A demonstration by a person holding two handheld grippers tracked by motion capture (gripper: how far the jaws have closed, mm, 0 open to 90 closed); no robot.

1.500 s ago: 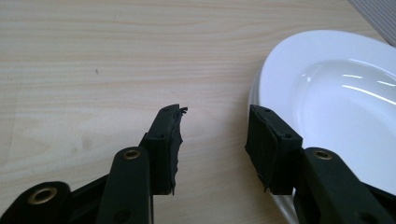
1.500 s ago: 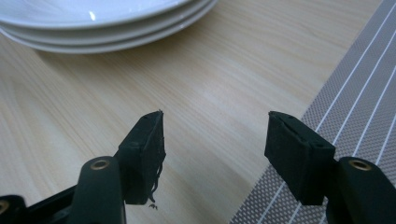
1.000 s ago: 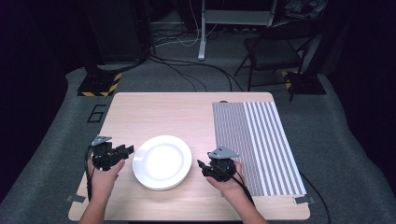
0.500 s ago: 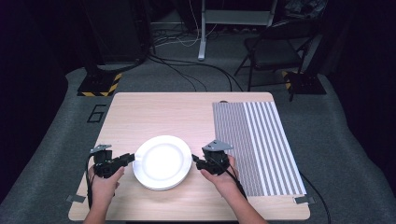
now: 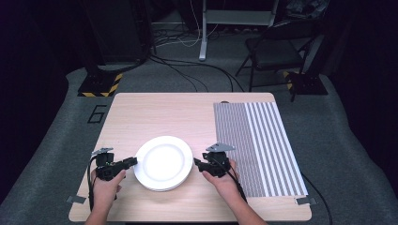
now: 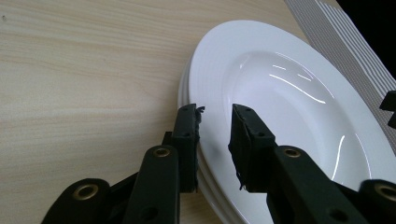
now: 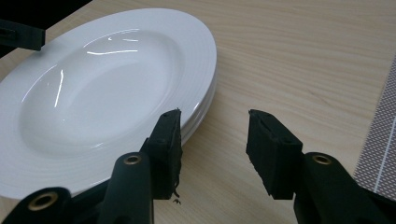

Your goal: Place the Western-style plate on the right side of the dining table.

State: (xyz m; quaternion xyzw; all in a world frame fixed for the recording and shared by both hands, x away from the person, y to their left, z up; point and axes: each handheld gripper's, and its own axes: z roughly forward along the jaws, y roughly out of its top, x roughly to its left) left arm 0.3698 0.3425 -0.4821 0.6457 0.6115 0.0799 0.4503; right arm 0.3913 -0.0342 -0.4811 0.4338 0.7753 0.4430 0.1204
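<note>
The stack of white plates (image 5: 163,162) was seen at the table's (image 5: 178,112) near edge, not yet lifted. The left gripper (image 6: 215,123), at the stack's 9 o'clock, had its jaws just closing astride the top rim without pressing on it. The right gripper (image 7: 214,128), at 3 o'clock, was also narrowing, half open, one jaw over the rim and one outside; grasping and lifting remained to be done.

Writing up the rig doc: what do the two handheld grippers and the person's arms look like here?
Both are black two-jaw tools. The left gripper and right gripper each carry a grey three-cornered plate on top and trail a black cable toward the person. Up close, the left gripper's flat rectangular pads have frayed edges; the arms behind them show brass-coloured rivets. Forearms are bare; no sleeves show.
</note>
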